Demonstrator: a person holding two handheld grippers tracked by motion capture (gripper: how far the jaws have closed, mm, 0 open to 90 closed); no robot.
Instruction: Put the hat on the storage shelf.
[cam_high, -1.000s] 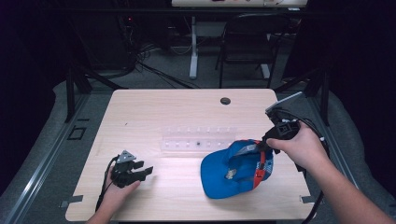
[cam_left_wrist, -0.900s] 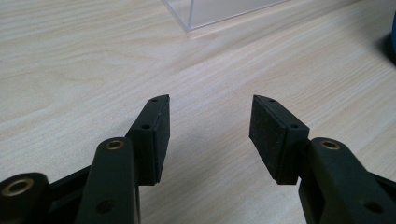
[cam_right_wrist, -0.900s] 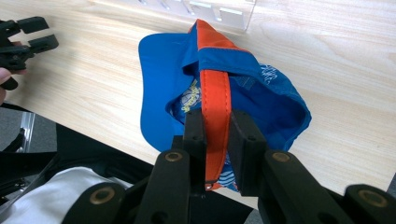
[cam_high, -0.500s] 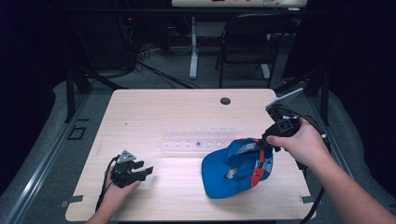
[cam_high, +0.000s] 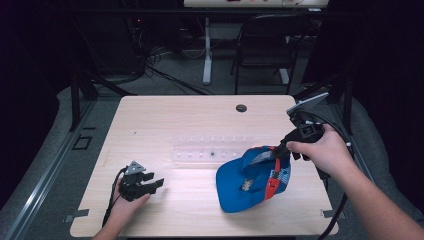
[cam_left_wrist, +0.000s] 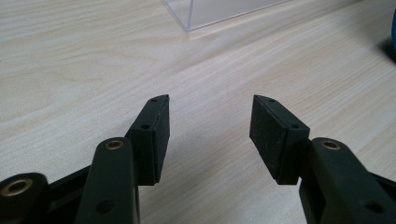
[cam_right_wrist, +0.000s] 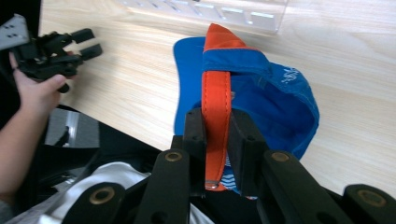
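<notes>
The right gripper (cam_right_wrist: 216, 140) is clamping its two black jaws on the orange fabric strap (cam_right_wrist: 215, 100) of a blue cloth baseball cap (cam_right_wrist: 275, 100), with the strap running straight up between the pads and its lower end hanging just below them. Beyond the jaw tips the strap is joining the back of the cap, and the cap's open inside is facing up, its crown lying to the right of the jaws and its blue brim stretching away ahead of them to the left. In the high view the same gripper (cam_high: 281, 148) is reaching the cap (cam_high: 250, 182) at its rear edge, where the strap (cam_high: 272, 180) is showing as an orange band; the cap is lying upside down on the pale wooden table (cam_high: 190, 120), and the back edge by the jaws is looking slightly raised, though I cannot tell for certain.

The left gripper (cam_left_wrist: 209, 135) is holding its jaws wide apart with nothing between them, only bare table top (cam_left_wrist: 93, 56) beneath and ahead. Farther ahead of these jaws, a corner of a clear plastic tray (cam_left_wrist: 205, 11) is standing on the wood. From above, this gripper (cam_high: 156, 183) is resting low at the table's near edge, well apart from the cap, with the clear tray (cam_high: 210, 150) lying between the two grippers and farther up the table.
</notes>
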